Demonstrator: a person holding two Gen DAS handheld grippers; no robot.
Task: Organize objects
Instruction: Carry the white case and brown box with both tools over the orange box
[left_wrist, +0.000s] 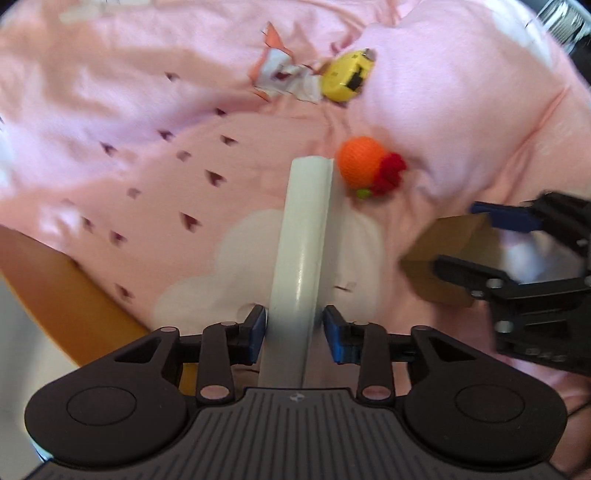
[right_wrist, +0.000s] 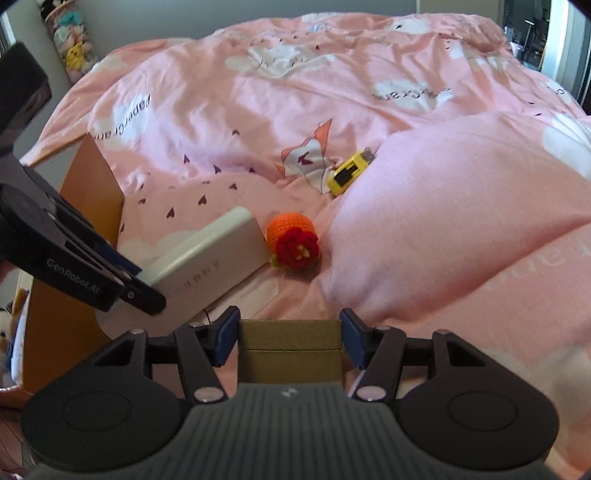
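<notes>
My left gripper (left_wrist: 293, 325) points down at the bed, shut on a flat white box (left_wrist: 306, 229) that hangs lengthwise from its blue pads. The right wrist view shows the same white box (right_wrist: 214, 258) tilted above the duvet, held at one end by the left gripper (right_wrist: 136, 280). My right gripper (right_wrist: 290, 328) is shut on a small brown cardboard box (right_wrist: 290, 350), also visible as a cardboard box (left_wrist: 443, 258) in the right gripper (left_wrist: 461, 240) at the right edge. An orange crochet ball with a red flower (right_wrist: 291, 236) and a yellow tape measure (right_wrist: 349, 173) lie on the duvet.
A rumpled pink duvet (right_wrist: 332, 81) covers the bed, with a raised fold (right_wrist: 461, 206) right of the ball and tape measure. An orange-brown panel (right_wrist: 92, 177) stands at the bed's left edge. Plush toys (right_wrist: 70, 40) hang at the far left wall.
</notes>
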